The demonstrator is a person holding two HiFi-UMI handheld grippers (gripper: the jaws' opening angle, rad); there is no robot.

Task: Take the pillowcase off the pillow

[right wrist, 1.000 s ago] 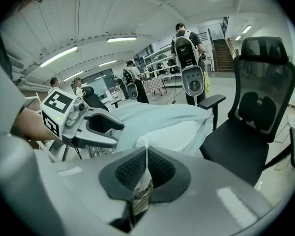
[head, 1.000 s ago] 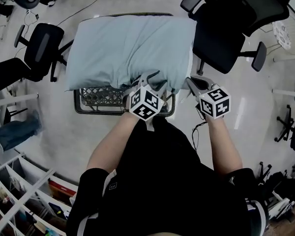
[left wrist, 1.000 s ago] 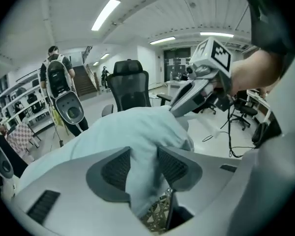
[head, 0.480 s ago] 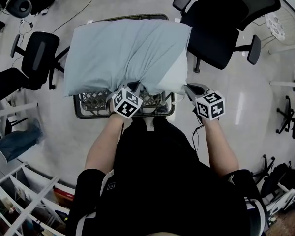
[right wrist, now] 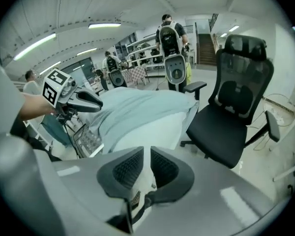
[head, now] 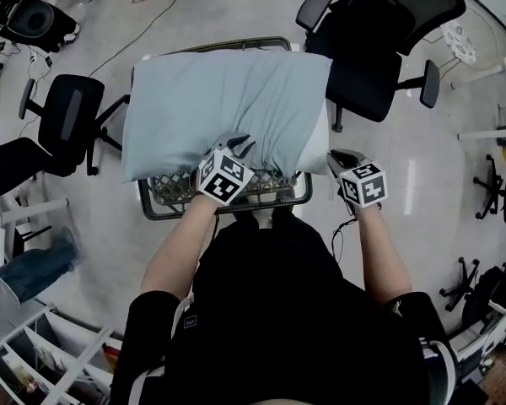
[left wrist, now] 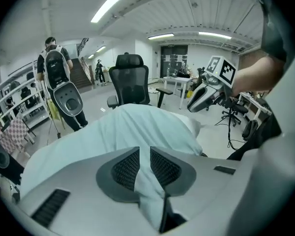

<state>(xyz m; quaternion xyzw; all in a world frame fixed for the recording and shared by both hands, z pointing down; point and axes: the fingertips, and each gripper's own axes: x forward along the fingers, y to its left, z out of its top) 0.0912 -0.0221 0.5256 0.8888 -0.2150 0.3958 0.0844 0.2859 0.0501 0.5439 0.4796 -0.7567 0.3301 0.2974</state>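
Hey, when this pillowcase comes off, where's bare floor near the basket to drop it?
Bare floor right of the basket, below the large black chair, is open. A second patch lies left of the basket, below the smaller chair. Crowded: the shelves at bottom left and the chair bases at the far right.

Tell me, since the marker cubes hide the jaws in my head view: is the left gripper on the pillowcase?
Observer: Yes. The left gripper view shows light blue pillowcase fabric pinched in the left gripper; its jaws have just been opening.
Operator: And the right?
Observer: The right gripper pinches the white pillow at the case's open end; its jaws have just been opening too.
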